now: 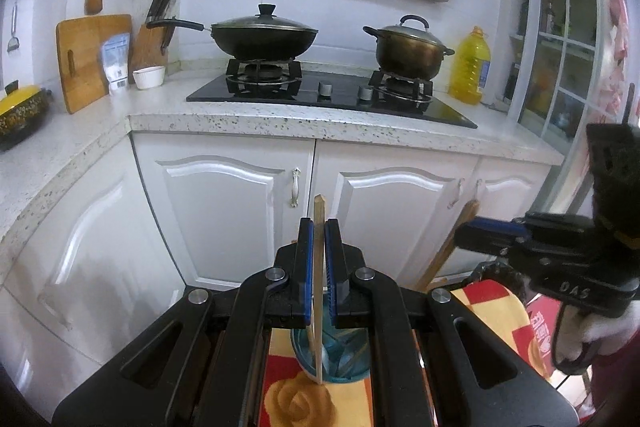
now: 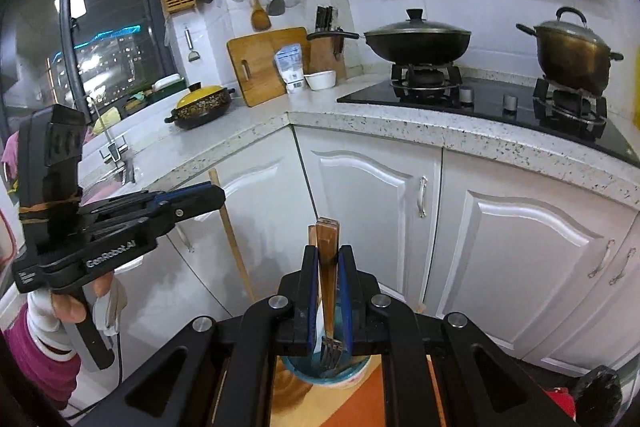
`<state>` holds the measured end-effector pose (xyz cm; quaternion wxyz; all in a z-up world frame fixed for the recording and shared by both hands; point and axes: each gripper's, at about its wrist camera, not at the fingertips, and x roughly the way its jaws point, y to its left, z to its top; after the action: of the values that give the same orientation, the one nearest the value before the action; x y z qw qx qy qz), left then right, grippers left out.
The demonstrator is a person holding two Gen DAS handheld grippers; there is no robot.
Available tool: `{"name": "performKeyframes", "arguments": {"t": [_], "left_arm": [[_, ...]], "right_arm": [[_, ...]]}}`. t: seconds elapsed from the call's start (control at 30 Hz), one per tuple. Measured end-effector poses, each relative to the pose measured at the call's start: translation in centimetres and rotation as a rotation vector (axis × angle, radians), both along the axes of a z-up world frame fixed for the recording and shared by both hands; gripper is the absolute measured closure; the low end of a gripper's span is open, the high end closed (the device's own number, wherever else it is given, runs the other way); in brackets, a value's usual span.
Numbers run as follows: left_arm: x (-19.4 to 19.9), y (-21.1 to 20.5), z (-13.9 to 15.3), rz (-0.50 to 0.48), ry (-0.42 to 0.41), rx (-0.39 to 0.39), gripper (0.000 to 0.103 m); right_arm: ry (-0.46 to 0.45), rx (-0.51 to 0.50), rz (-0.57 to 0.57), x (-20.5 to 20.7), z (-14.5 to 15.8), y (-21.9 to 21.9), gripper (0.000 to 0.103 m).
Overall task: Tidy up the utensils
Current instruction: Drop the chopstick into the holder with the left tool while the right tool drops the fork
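My left gripper (image 1: 319,227) is shut on a thin wooden chopstick (image 1: 318,287) held upright, its lower end over a blue cup (image 1: 332,359) on a patterned cloth. My right gripper (image 2: 328,255) is shut on a fork with a brown wooden handle (image 2: 329,283). The fork's tines (image 2: 330,351) point down into the same blue cup (image 2: 324,371). The left gripper also shows in the right wrist view (image 2: 212,193) at the left, with the chopstick (image 2: 234,247) hanging below it. The right gripper shows in the left wrist view (image 1: 464,231) at the right.
White cabinet doors (image 1: 224,211) stand just ahead under a speckled counter (image 1: 320,123). On the stove sit a black wok (image 1: 260,35) and a brass pot (image 1: 408,47). A yellow oil bottle (image 1: 470,67), cutting board (image 1: 92,59) and yellow casserole (image 2: 202,105) stand on the counter.
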<state>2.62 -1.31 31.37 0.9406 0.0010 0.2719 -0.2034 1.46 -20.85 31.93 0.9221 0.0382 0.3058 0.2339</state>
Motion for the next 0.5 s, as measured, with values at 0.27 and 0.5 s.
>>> {"name": "performKeyframes", "arguments": {"t": [0.27,0.5], "left_arm": [[1.5,-0.6,1.0,-0.01,-0.017,0.015,0.099],[2.3,-1.2,-1.5,-0.026,0.037,0.029,0.099]], "right_arm": [[-0.001,-0.005,-0.046,3.3,-1.1,0.4,0.094],[0.065,-0.009,-0.051,5.7,-4.2,1.0,0.094]]}}
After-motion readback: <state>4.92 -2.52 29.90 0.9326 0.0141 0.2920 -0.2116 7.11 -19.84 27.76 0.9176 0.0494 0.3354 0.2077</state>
